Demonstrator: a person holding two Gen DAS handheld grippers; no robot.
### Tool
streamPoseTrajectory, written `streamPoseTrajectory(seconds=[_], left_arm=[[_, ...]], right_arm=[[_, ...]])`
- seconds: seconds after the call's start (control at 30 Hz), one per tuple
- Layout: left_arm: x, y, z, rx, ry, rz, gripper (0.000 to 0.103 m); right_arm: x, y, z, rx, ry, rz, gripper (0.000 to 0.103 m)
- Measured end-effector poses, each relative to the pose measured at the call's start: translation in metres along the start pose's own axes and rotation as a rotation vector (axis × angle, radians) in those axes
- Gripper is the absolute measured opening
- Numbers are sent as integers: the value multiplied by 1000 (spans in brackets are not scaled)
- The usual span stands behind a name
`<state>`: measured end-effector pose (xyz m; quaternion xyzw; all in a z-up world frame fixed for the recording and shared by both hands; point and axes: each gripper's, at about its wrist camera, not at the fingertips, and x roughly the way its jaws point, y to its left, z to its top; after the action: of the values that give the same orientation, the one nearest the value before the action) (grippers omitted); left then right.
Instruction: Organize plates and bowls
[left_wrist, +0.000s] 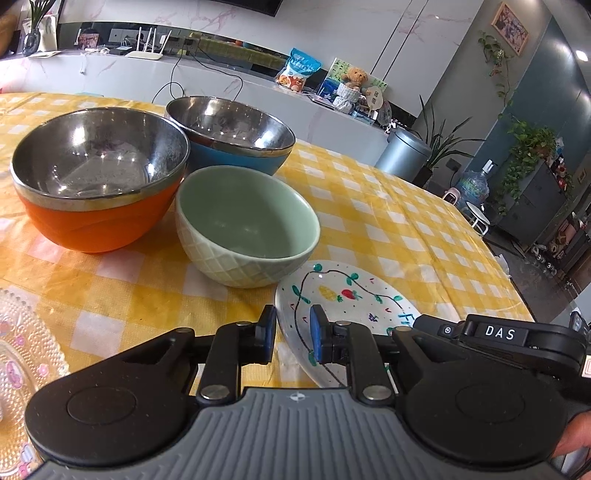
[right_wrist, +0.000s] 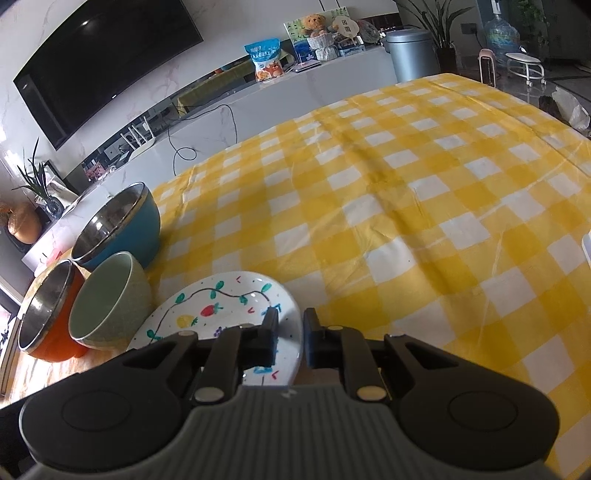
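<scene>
**Both claws at the painted plate**

While you hold both grippers low over the yellow checked tablecloth (right_wrist: 406, 206), each one straddles an edge of the painted plate (left_wrist: 343, 295). Your left gripper (left_wrist: 293, 334) has its fingers a little apart, one on either side of the plate's near left rim; whether the pads touch it you cannot tell. Your right gripper (right_wrist: 290, 334) also stands slightly apart, astride the plate's right rim, and contact is again unclear. At the near left edge of the left view lies a clear patterned glass dish (left_wrist: 22, 350). Just beyond the plate sits the pale green bowl (left_wrist: 247, 225), upright and empty, close beside the plate's far edge. Left of it, nearly touching, stands the orange bowl (left_wrist: 98, 177) with its steel lining. Farther back is the blue bowl (left_wrist: 231, 133), also steel inside, close behind both.
</scene>
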<state>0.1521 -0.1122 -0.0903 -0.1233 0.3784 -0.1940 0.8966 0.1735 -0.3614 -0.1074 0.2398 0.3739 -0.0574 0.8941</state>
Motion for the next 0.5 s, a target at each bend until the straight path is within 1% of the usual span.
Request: streamPoseTrajectory(seconds=[0.1,0.23,0.37,0.5], left_arm=[[-9,0,-2,6,1,8,20],[-24,2,-5,10,-13,20,20],[-42,6,-5,21,-42,32,20],[-57,15,-8,4,-53,39,20]], right_arm=[[-2,-1,-3,34,27,15,12],[-6,1,-11,48,55,37,12],[-12,4,-21,76,92,82,12],[-19,13,-32,76,112,118,12]])
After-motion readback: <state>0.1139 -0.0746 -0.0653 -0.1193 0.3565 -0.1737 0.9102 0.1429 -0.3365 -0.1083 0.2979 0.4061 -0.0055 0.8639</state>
